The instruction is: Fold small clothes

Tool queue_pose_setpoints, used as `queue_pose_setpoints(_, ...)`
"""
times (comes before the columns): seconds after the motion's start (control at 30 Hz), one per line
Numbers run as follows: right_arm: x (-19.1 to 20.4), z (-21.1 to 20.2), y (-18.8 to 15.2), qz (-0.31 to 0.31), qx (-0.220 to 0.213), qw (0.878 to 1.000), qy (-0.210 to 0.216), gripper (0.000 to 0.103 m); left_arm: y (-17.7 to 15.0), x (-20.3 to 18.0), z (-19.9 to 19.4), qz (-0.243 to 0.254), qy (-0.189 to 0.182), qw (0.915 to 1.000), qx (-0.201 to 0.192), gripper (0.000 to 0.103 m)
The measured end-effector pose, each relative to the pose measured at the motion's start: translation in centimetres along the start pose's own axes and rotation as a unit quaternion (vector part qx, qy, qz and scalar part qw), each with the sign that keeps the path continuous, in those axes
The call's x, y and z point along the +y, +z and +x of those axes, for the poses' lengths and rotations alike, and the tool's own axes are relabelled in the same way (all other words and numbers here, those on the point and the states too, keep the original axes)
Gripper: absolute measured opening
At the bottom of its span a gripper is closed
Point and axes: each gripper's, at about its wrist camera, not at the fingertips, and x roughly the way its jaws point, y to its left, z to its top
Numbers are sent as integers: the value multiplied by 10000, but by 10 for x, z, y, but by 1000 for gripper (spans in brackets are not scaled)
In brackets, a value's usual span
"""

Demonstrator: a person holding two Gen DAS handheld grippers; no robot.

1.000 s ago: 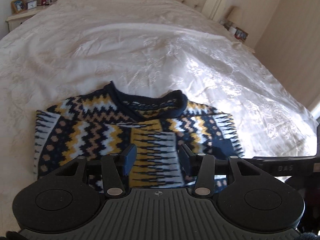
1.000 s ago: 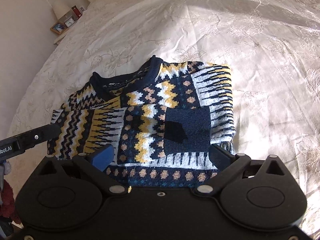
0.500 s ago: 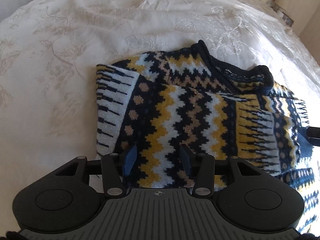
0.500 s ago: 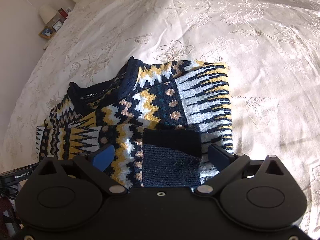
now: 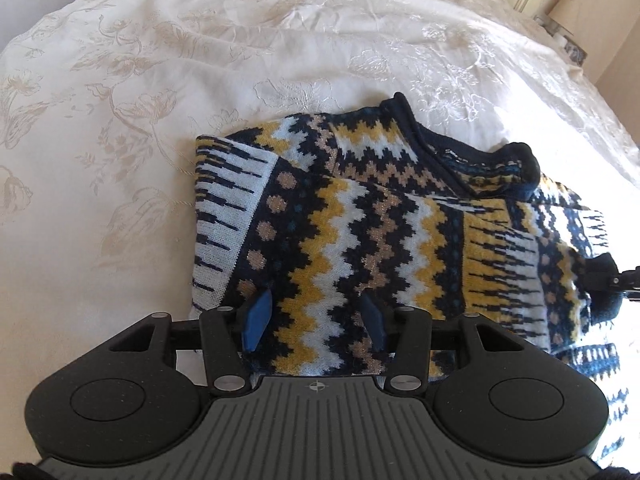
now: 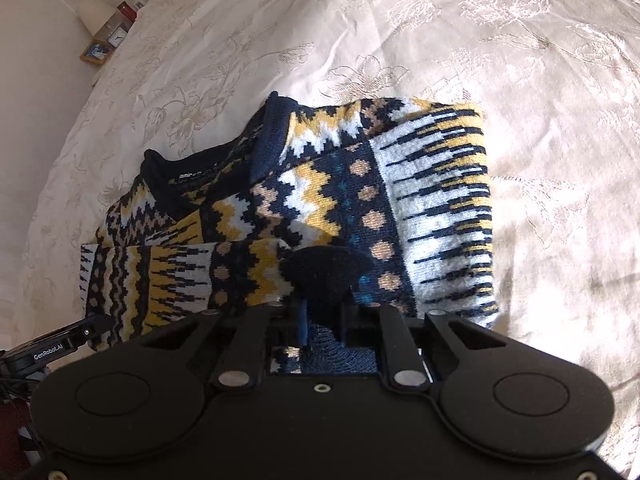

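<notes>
The left hand-held gripper (image 5: 316,320) hovers low over the patterned sweater (image 5: 360,232), fingers spread apart — nothing between them. The sweater lies on the white embroidered bedspread (image 5: 160,80), sleeves folded in. The right hand-held gripper (image 6: 322,324) is pinched together on the navy cuff (image 6: 324,272).

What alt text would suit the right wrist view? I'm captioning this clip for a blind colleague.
The right tongs are shut on the navy cuff of a partly folded navy, yellow and white patterned sweater. It lies on a cream embroidered bedspread, with the left tongs at its lower left edge.
</notes>
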Motion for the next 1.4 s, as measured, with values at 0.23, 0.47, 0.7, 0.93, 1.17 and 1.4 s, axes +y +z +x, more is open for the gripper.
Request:
queue_pose_setpoints(0.23,27,-39,24,-935,-613,9937,-125,20,10,-3,-17,-15,44,9993,-366,49)
queue_pose_setpoints(0.47,-9,7,34,-729,54,9954,-621,30,18,3,7,-61,234,9995,-184,50)
queue_pose_setpoints(0.7,-19,20,17,-758,86,9900,-1187,59,15,14,21,104,729,9973,-17,52)
queue_pose_setpoints(0.93,-31,-10,7,-582,-159,9868,-1504,73,3,37,5,-376,830,9958,-14,67)
queue_pose_setpoints(1.17,-40,-48,-23,-268,-318,9918,-1207,85,-29,35,-27,-412,407,9983,34,70)
queue_pose_setpoints(1.4,-41,-72,-72,-131,-162,9971,-736,88,-77,23,-61,-483,96,9988,77,77)
